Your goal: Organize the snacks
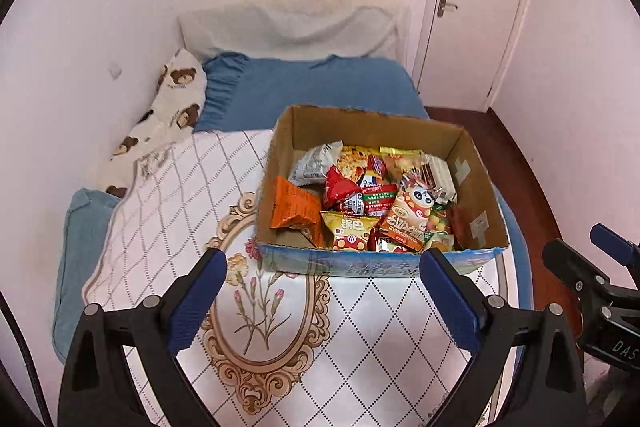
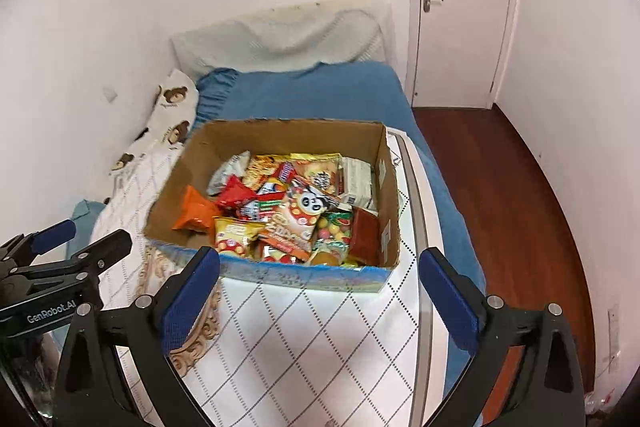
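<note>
On bed (image 1: 320,87): snack-filled box (image 1: 376,263); both grippers' jaws apart, empty.

Box: the open brown cardboard box (image 1: 472,171) sits on the white checked cloth with a flower oval (image 1: 280,327).
In the box: the snack packets. The orange crinkly packet (image 1: 294,209) lies at the box's left side. The panda packet (image 1: 412,211) lies right of it, near the middle.
Behind the box: the blue bed sheet (image 1: 320,87), then the pale headboard (image 1: 292,27).
Left of the box: the bear-print pillow (image 1: 176,103), by the wall.
Right of the box: the brown wooden floor (image 2: 520,187).
</note>
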### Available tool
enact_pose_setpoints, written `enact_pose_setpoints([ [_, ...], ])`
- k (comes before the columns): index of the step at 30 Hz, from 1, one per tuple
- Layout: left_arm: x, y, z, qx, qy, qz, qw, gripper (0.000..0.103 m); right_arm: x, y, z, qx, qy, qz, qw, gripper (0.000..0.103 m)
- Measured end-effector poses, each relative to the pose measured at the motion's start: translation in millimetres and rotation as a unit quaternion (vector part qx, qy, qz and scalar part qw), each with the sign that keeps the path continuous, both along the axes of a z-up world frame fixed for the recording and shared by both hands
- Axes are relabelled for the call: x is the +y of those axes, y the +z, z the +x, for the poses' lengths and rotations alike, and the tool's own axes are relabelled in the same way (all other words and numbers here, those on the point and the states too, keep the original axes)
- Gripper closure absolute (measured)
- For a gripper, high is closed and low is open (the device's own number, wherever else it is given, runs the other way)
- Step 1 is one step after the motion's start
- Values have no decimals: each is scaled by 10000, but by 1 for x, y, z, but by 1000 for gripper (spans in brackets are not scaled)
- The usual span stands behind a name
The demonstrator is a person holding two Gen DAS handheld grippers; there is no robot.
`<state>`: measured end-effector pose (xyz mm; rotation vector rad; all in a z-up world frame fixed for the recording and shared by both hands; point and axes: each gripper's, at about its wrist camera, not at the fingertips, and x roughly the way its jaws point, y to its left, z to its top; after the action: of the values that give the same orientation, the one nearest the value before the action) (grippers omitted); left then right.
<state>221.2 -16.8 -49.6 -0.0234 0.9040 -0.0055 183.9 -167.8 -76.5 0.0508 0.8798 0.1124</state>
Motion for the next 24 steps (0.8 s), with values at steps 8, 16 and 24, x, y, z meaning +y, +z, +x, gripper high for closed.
enact_pose_setpoints([
  [8, 4, 31, -44, -355, 0, -44, 9994, 4, 1, 42, -50, -453, 118, 53, 9989, 1],
  [16, 0, 54, -78, -515, -110, -96, 9986, 4, 1, 75, -90, -787, 118, 45, 9968, 1],
  [24, 2, 64, -94, -772, -25, -81, 9970, 4, -6, 81, -107, -811, 0, 106, 9967, 0],
])
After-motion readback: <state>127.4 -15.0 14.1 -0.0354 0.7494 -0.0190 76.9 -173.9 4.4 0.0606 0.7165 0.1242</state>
